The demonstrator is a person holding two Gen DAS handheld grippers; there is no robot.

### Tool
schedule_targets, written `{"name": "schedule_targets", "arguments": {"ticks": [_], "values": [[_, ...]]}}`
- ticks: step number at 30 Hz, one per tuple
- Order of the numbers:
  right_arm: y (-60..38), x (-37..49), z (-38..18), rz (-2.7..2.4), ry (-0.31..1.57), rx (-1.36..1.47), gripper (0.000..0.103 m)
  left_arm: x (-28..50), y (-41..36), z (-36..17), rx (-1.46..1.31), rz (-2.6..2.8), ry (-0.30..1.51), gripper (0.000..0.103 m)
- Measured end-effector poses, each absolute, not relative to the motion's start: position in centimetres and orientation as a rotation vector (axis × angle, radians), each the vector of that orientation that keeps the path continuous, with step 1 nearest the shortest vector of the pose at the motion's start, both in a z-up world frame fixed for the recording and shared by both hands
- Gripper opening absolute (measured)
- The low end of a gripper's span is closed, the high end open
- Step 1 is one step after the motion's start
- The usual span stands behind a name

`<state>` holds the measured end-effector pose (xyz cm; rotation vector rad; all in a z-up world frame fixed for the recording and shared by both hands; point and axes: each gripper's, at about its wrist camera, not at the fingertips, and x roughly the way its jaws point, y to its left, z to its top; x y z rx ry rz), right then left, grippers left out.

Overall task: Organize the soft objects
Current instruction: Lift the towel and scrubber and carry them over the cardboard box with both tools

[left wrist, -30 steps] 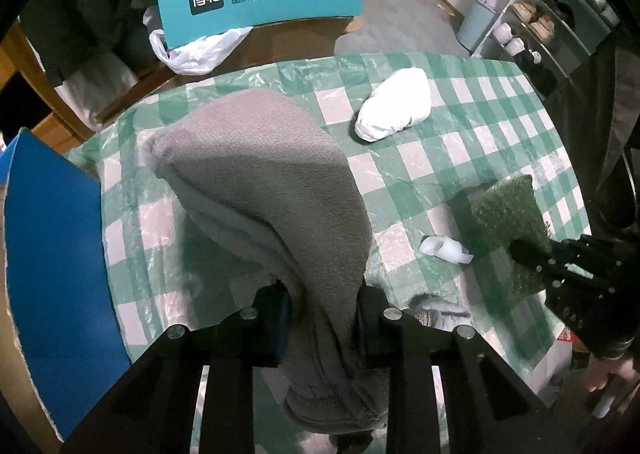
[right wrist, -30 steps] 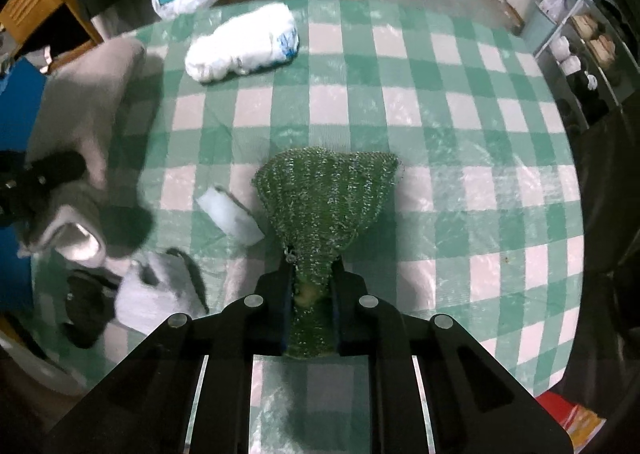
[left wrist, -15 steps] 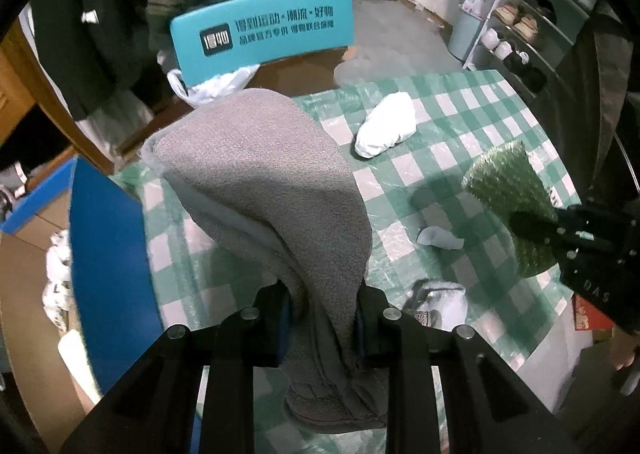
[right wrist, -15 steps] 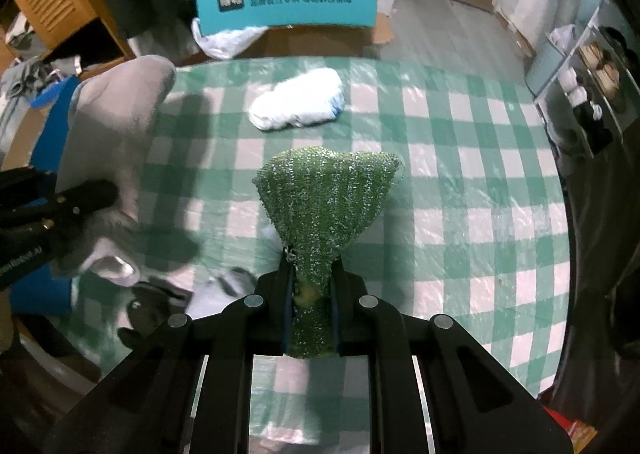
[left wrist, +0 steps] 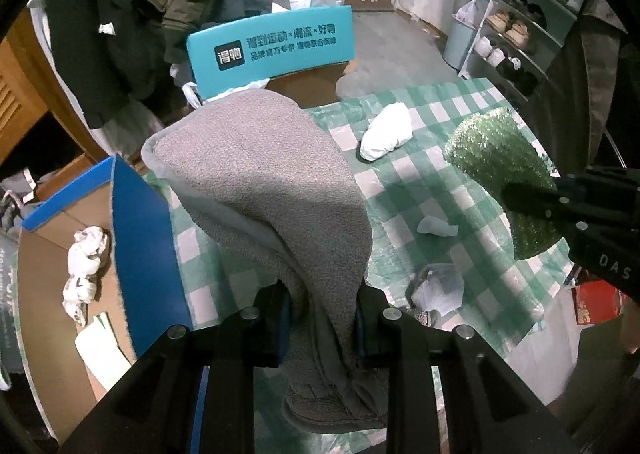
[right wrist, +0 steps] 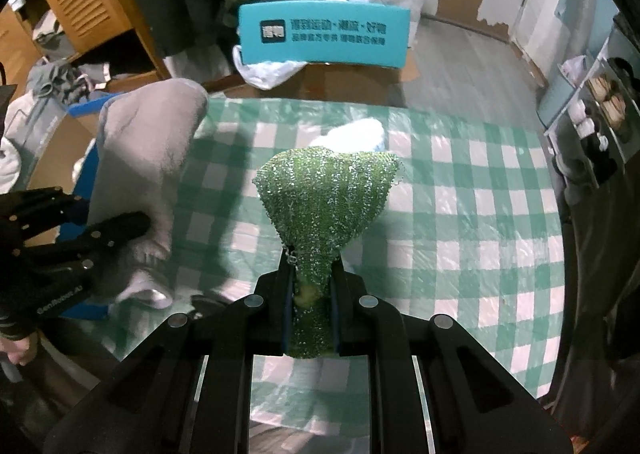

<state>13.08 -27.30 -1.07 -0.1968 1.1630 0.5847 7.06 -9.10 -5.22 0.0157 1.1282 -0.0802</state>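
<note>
- Both grippers have risen off the checked table [left wrist: 404,189] — left gripper [left wrist: 320,318] clamps the grey fleece cloth [left wrist: 260,181], right gripper [right wrist: 310,306] pinches the green scouring cloth [right wrist: 328,197].
- Only the left view shows the cardboard box [left wrist: 44,254] — holding what may be crumpled white socks [left wrist: 86,262].

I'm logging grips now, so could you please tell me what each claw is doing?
Left claw: closed on the grey towel.
Right claw: closed on the green scourer.

Matte black left gripper [left wrist: 320,318], silver round screws, blue-edged jaws, right gripper [right wrist: 310,314] alike, faint white lettering, possibly "DAS"
</note>
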Motion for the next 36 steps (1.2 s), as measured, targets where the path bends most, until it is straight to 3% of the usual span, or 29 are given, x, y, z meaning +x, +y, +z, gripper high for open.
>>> {"name": "schedule_targets", "arguments": {"ticks": [36], "values": [[-17.5,10.5,3.8,0.754,1.090,-0.267,0.013,1.5,-0.6,-0.1,-0.072,-0.015,1.005,0.025]]}}
